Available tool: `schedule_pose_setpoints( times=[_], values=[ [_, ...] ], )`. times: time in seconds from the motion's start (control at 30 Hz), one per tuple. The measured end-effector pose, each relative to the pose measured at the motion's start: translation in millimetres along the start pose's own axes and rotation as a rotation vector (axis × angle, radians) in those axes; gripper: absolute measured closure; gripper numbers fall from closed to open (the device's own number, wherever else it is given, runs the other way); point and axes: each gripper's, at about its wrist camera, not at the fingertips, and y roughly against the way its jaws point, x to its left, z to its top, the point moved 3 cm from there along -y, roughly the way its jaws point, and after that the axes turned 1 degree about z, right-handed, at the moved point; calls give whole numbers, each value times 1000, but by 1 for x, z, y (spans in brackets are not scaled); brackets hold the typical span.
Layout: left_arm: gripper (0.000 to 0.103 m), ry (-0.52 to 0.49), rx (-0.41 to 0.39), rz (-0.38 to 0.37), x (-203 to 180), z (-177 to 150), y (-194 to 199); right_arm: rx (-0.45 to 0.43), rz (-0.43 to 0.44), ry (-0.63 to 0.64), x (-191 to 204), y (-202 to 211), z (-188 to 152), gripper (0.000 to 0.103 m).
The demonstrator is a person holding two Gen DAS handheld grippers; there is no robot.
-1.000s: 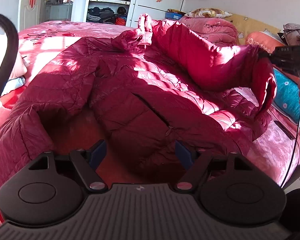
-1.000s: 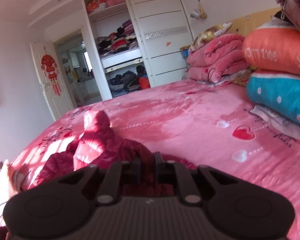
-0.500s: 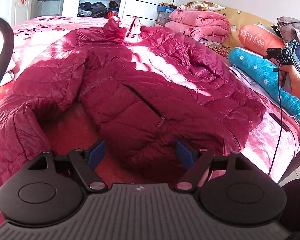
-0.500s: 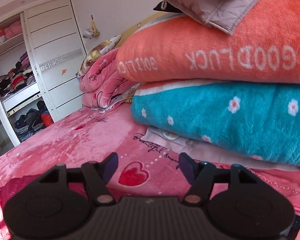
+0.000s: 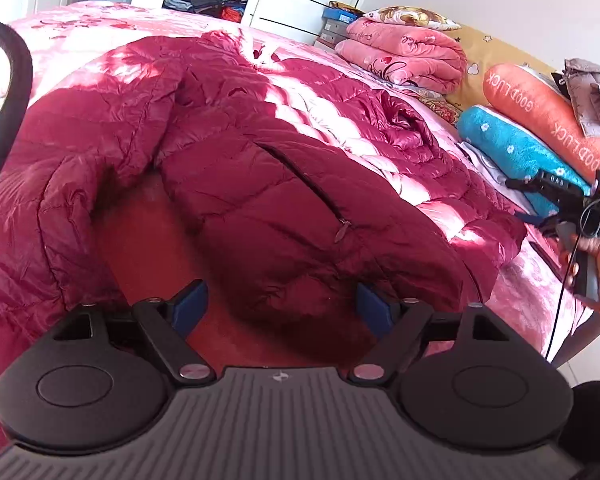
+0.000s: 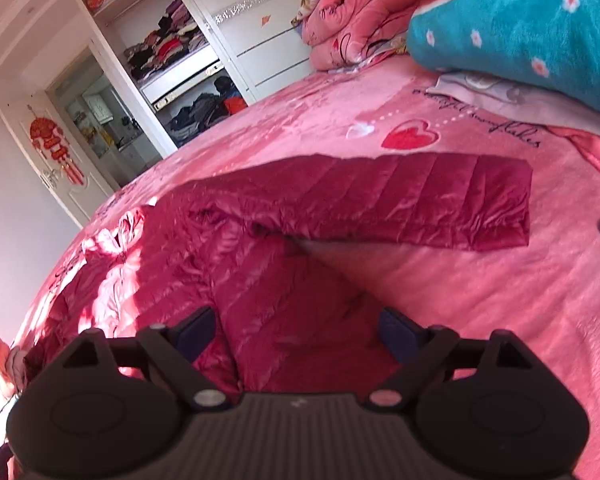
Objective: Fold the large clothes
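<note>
With both jaws still opening and nothing between them, left gripper and right gripper hover over the jacket; its sleeve is laid flat toward the bed's pillow edge (probably fold prep).

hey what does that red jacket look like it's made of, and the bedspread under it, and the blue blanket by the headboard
Jacket: likely thin nylon or polyester shell with puffy filling; it shines in the sun and is stitched in quilted channels.
Bedspread: seems plush fleece or velvet; soft matte nap, printed hearts and script.
Blue blanket: looks like fuzzy fleece or terry; a thick matte pile with small flower prints. The exact fibre can't be told.
</note>
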Motion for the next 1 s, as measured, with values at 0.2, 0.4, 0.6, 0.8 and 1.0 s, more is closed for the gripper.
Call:
schedule_pose_setpoints(
  times=[0.2,0.4,0.6,0.8,1.0],
  values=[
    [4,18,-11,-62,-9,7,-15,96,58,-127,4,-22,-28,38],
    [36,11,-3,-72,-20,16,-26,142,33,-158,16,-24,-44,85],
    [81,-31,-50,-65,-28,34,-6,132,42,-96,48,0,-36,92],
    [90,-80,-137,-99,-27,55,38,100,104,-3,98,34,-22,93],
    [92,-92,-180,-118,-18,58,78,60,171,65,143,75,-23,93]
  ],
)
